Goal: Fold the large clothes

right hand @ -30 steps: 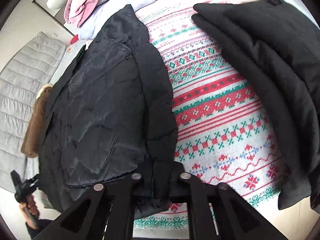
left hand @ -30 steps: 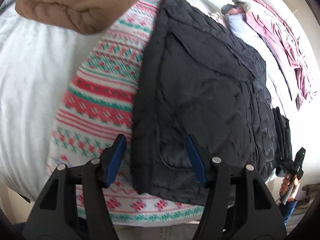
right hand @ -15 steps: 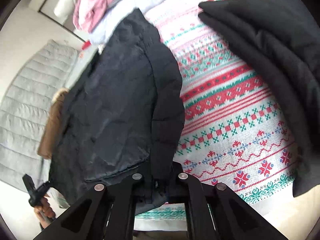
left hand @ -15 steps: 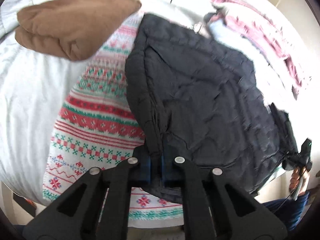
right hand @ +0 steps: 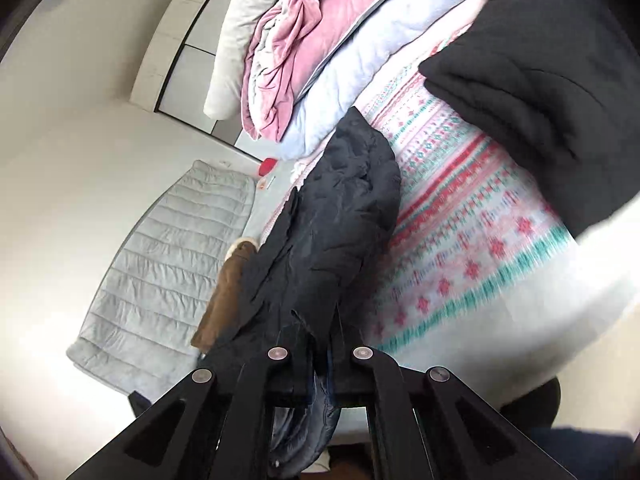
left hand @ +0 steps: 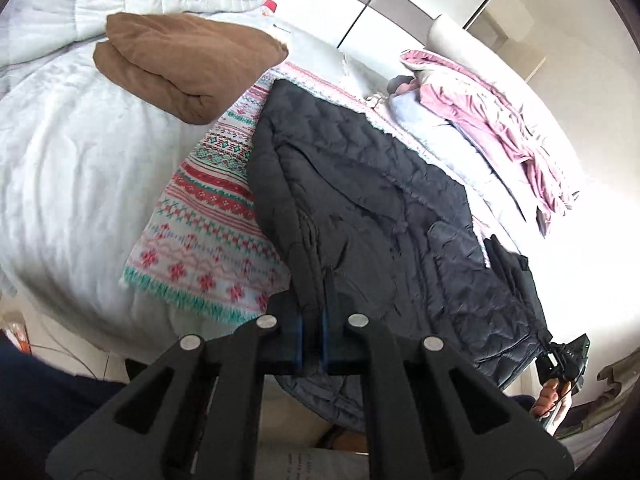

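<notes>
While both jaws pinch the near hem of the dark quilted puffer jacket (left hand: 380, 208) lying on the red-and-green patterned knit blanket (left hand: 208, 216), the left gripper (left hand: 312, 340) and right gripper (right hand: 320, 364) should lift evenly, keeping the hem taut, and fold it away across the blanket.

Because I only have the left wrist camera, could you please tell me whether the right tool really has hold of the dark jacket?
Observer: Yes, the right tool is shut on the jacket at its edge, with fabric hanging below.
Operator: Thank you. Is anything lying beyond the jacket on that side?
Observer: A folded black garment rests on the patterned blanket, apart from the jacket.
</notes>
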`<action>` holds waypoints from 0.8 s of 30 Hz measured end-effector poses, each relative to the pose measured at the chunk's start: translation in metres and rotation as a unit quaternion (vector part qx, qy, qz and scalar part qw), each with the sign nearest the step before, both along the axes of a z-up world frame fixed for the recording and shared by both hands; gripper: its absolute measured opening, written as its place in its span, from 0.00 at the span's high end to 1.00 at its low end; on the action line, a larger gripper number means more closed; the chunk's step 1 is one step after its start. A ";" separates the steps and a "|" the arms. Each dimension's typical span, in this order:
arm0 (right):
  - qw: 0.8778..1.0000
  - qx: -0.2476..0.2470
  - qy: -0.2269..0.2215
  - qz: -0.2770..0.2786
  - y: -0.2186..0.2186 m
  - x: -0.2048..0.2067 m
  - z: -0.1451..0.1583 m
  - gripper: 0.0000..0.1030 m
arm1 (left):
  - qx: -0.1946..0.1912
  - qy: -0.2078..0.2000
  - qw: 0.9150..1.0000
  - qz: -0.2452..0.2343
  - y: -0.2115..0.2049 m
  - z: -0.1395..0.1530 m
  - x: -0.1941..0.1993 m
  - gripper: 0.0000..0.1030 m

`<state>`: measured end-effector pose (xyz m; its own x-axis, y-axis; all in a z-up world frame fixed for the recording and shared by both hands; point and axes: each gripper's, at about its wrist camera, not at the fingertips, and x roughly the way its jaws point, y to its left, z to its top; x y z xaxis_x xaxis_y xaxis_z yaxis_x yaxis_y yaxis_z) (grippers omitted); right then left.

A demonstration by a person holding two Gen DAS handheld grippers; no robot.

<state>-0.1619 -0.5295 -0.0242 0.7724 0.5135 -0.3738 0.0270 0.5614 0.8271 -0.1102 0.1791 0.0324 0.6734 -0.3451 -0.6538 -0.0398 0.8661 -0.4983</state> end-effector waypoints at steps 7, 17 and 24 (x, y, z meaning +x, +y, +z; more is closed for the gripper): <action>0.999 -0.022 -0.026 -0.006 0.004 -0.019 0.026 0.97 | 0.003 -0.002 1.000 0.020 0.002 -0.002 -0.005 0.93; 0.996 0.017 -0.086 -0.014 -0.002 -0.037 0.054 0.97 | -0.042 -0.006 0.999 0.010 0.011 0.019 -0.028 0.93; 0.996 -0.022 -0.083 -0.005 0.009 -0.012 0.084 0.97 | -0.051 -0.022 0.998 0.009 0.004 0.047 -0.008 0.93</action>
